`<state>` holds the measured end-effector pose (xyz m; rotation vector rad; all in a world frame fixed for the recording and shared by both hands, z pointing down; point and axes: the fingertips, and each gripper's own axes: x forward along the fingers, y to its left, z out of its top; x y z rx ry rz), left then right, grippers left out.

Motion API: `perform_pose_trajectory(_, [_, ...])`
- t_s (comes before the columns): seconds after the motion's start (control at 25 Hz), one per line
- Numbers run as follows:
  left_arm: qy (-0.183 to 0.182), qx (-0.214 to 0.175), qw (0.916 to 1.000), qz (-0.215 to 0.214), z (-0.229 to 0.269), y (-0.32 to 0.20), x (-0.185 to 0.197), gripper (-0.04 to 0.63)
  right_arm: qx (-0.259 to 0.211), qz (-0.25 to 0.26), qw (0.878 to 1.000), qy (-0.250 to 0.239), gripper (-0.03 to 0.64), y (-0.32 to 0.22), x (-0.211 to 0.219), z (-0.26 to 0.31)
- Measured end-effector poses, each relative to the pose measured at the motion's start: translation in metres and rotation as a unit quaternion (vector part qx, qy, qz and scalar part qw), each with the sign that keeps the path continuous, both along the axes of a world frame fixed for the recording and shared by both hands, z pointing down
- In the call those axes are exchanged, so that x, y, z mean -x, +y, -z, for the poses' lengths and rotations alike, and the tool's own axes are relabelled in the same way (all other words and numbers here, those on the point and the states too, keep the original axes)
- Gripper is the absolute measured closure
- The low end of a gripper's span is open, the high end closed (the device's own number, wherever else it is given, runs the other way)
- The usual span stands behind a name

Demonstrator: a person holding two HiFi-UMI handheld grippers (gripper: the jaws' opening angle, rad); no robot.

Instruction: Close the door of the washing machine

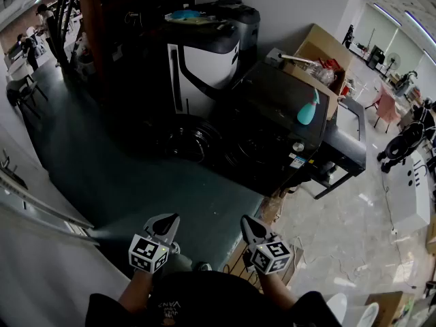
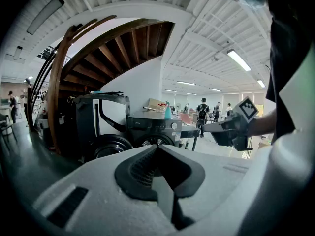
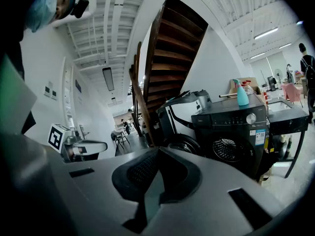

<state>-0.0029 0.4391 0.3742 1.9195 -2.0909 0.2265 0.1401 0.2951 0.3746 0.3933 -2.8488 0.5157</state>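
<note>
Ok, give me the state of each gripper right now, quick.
Left gripper: jaws shut, holding nothing.
Right gripper: jaws shut, holding nothing.

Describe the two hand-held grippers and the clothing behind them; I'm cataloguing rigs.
Both the left hand-held gripper and right hand-held gripper have pale grey shells, dark ribbed pads and a white cube bearing black square markers. The person wears a black top.

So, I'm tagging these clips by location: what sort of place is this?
Likely an open office or workshop, not a home: a washing machine near a wooden staircase, with strip lights overhead.
</note>
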Motion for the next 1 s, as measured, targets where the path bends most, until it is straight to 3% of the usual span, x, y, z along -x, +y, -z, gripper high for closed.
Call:
perform_pose_trajectory(0.24, [0.010, -0.010, 0.9999, 0.007, -0.009, -0.006, 0.022, 0.588, 0.017, 0.010, 0.999, -0.036, 0.606, 0.002, 0.026, 0.003])
perform_pose_trajectory(0.36, [0.029, -0.018, 0.9994, 0.005, -0.013, -0.015, 0.040, 0.505, 0.021, 0.013, 0.999, -0.032, 0.487, -0.001, 0.048, -0.001])
perform_pose_trajectory(0.52, [0.042, -0.014, 0.9989, -0.013, -0.016, -0.029, 0.078, 0.444, 0.028, 0.004, 0.999, -0.031, 0.410, -0.009, 0.086, -0.002])
perform_pose_trajectory(0.84, [0.041, -0.001, 0.9977, -0.055, -0.015, -0.066, 0.177, 0.342, 0.020, -0.050, 0.999, -0.009, 0.379, -0.040, 0.168, -0.002])
perform_pose_trajectory(1.0, [0.045, 0.008, 0.9968, -0.066, -0.023, -0.082, 0.224, 0.337, 0.018, -0.083, 0.996, -0.004, 0.376, -0.052, 0.203, -0.009])
